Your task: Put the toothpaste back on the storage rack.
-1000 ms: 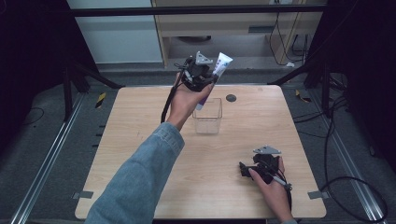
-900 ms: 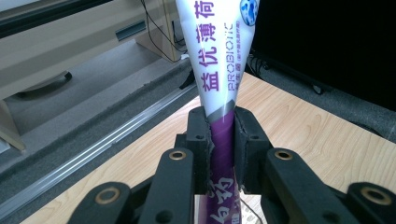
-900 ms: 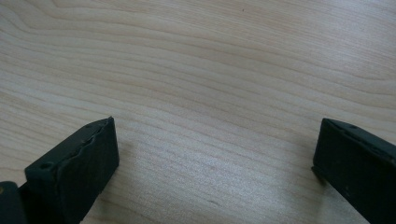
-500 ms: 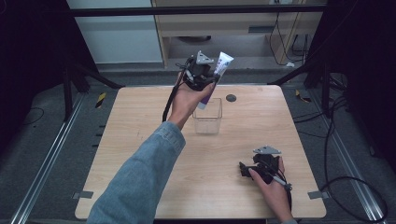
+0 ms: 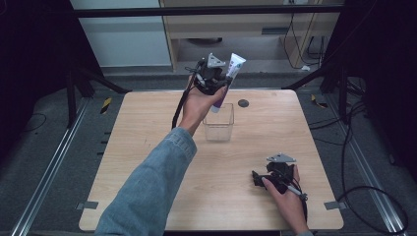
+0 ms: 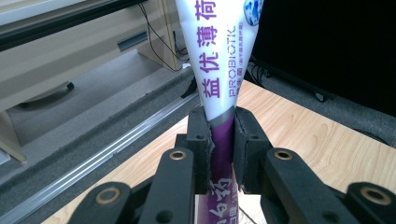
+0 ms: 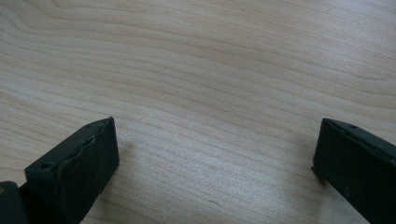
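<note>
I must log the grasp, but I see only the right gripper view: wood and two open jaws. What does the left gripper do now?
Observer: The left gripper is shut on a tube, held above the table's far side.
Operator: Where do the jaws pinch it?
Observer: In the left gripper view, at the line where the tube's white part meets its purple part.
Operator: Is anything under it?
Observer: A clear box stands there; the tube's lower end is at its rim. The high view does not tell whether it is inside.
</note>
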A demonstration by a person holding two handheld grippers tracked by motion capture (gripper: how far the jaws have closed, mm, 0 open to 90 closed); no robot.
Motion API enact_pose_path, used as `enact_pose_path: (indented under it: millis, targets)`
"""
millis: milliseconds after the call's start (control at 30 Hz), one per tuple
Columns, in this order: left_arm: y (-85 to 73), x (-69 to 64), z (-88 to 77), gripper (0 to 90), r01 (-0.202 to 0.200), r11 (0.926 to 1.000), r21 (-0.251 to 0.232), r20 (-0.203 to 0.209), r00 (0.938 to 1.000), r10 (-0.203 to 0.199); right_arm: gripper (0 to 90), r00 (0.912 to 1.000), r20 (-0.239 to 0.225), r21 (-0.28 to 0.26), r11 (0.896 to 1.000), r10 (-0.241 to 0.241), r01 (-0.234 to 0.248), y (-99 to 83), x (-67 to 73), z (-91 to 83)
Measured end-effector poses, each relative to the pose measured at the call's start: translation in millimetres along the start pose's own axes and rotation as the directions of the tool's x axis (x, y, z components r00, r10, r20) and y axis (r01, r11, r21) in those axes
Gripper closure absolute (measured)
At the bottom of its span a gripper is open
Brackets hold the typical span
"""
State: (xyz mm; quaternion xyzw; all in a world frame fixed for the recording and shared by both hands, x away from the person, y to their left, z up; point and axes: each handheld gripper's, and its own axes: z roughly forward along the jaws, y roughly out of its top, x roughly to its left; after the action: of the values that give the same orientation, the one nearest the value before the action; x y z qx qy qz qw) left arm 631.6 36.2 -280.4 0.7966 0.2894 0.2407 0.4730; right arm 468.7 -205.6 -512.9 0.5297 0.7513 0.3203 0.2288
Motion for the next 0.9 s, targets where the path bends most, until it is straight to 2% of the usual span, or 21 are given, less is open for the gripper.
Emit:
enact_pose_path:
  millis: [133,500,900]
  targets:
    - [0.0,0.7,0.9,78.2,0.005,0.9999,-0.011,0.002,1.0,-0.005,0.3,1.0,0.0,0.0,1.0,0.0,0.0,0.0,0.0,0.0]
    - [-8.2,2.9,8.1,78.1,0.0,1.0,0.003,0.01,0.9999,0.0,0.3,1.0,0.0,0.0,1.0,0.0,0.0,0.0,0.0,0.0]
    - [-30.3,10.8,20.2,78.2,0.01,0.9998,0.019,0.011,0.9999,-0.01,0.3,1.0,0.001,0.0,1.0,-0.001,0.001,0.0,-0.1,0.0]
